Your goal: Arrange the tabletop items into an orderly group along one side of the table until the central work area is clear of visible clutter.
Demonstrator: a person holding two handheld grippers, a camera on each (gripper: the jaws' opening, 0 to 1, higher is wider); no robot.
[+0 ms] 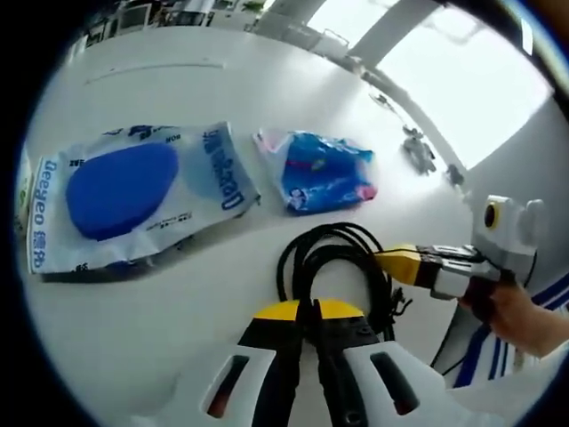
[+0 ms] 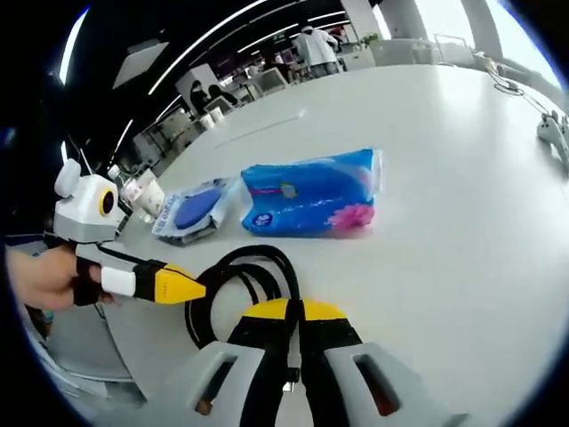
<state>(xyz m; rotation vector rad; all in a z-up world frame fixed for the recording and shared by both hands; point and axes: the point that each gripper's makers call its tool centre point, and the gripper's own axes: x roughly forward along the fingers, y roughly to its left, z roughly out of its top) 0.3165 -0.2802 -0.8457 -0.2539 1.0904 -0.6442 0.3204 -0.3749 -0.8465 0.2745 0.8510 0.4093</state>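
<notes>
1 black cable coil, 2 pkgs: blue-pad bag, tissue pack

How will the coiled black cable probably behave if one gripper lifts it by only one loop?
The black cable lies in several loose loops with no tie visible, so it would probably sag and uncoil. It looks thin and flexible, so likely light. Both the left gripper and the right gripper are closed at its loops, so it can probably be gripped without slipping.

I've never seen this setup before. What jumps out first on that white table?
A coiled black cable lies on the white table right before both grippers' yellow-tipped jaws, which stand closed together. Beyond it sit a bright blue plastic tissue pack and a clear bag holding a blue oval pad, side by side.
</notes>
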